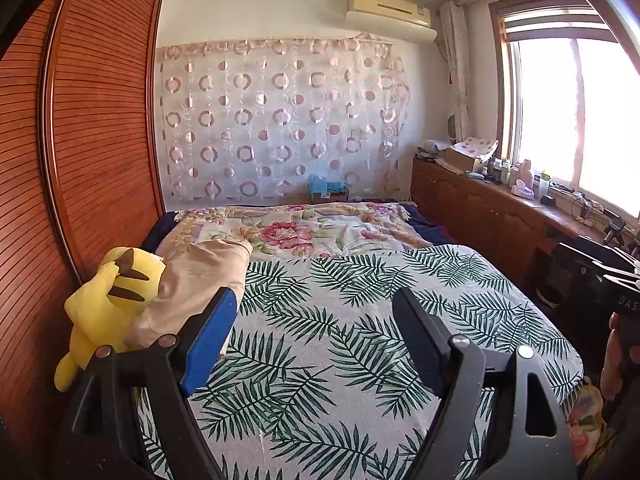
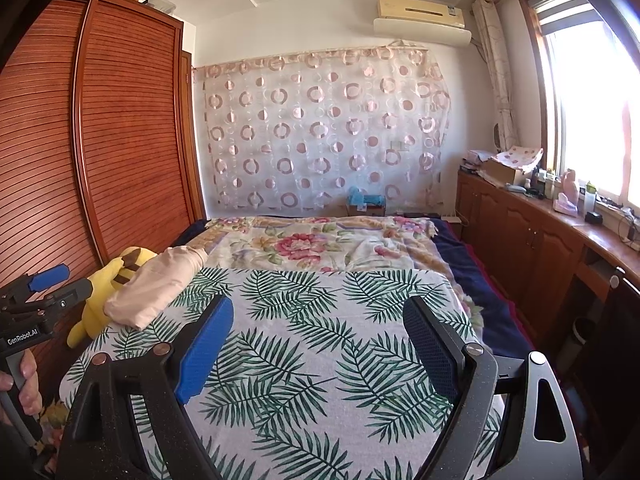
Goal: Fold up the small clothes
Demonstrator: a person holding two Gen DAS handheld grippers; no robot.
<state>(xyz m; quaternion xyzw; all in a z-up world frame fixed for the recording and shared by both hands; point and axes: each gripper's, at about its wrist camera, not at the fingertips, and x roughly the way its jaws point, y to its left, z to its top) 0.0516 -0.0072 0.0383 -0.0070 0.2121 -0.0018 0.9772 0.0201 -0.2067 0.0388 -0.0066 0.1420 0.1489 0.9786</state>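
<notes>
A beige folded garment (image 1: 200, 280) lies on the left side of the bed, against a yellow plush toy (image 1: 108, 304); it also shows in the right wrist view (image 2: 156, 288). My left gripper (image 1: 316, 304) is open and empty above the leaf-print cloth (image 1: 360, 320), just right of the garment. My right gripper (image 2: 320, 312) is open and empty above the same cloth (image 2: 320, 360), with the garment off to its left. The left gripper (image 2: 60, 280) also shows at the left edge of the right wrist view, held in a hand.
A wooden slatted wardrobe (image 1: 100, 120) stands along the bed's left side. A floral blanket (image 1: 300, 232) covers the far half of the bed. A low wooden cabinet (image 2: 540, 240) with clutter runs under the window on the right. The plush toy (image 2: 108, 288) sits at the bed's left edge.
</notes>
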